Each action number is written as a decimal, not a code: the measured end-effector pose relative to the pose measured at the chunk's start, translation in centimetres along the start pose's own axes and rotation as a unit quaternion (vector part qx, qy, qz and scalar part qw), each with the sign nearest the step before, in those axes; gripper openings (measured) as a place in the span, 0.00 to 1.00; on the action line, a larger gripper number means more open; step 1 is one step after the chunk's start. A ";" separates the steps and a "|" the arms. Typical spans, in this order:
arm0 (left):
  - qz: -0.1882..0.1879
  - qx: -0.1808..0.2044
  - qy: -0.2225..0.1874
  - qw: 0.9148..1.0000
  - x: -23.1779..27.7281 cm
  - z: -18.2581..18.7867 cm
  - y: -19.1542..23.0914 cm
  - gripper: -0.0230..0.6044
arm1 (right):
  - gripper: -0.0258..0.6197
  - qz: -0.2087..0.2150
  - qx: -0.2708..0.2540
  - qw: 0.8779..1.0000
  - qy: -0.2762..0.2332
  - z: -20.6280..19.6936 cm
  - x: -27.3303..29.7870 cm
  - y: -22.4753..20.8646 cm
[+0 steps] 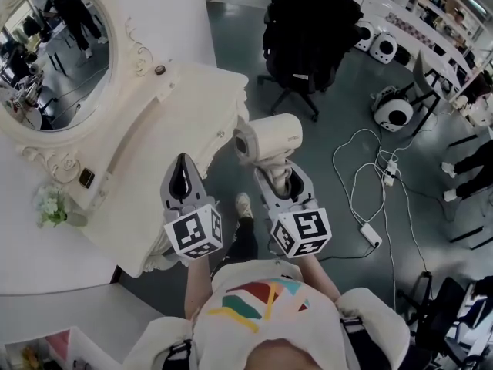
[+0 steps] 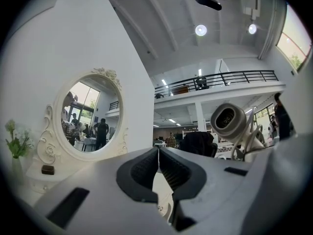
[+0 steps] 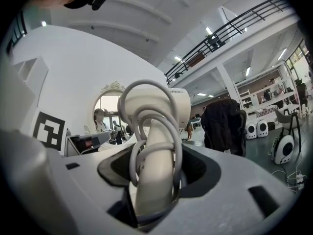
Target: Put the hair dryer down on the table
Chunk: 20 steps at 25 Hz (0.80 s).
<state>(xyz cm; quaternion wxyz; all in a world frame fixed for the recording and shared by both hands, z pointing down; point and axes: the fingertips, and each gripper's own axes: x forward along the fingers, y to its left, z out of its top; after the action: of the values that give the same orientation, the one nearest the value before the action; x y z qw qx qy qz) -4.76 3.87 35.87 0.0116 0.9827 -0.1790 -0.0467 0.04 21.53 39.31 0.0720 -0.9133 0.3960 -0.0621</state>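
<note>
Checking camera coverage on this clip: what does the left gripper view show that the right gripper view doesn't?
Left gripper view only: the jaws of the left gripper, together on nothing, and a green sprig in a pale vase.

Right gripper view only: the jaws of the right gripper clamped on the handle of the cream plastic hair dryer, with its cord looped round the handle.

Both: that hair dryer, the oval white-framed mirror and the black office chair draped in dark cloth.

left hand-held gripper (image 2: 159, 156): jaws together | hair dryer (image 2: 229, 122): right | mirror (image 2: 90, 114): left
</note>
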 end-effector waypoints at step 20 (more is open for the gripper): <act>0.046 0.016 -0.023 0.999 20.2 0.8 5.1 0.05 | 0.39 0.056 -0.026 0.998 -0.016 5.0 21.7 -3.8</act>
<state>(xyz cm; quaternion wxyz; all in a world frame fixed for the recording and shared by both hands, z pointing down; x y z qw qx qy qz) 12.16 -8.06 33.54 -0.0066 0.9720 -0.2254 -0.0659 18.33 8.68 36.28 0.0576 -0.8921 0.4469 -0.0334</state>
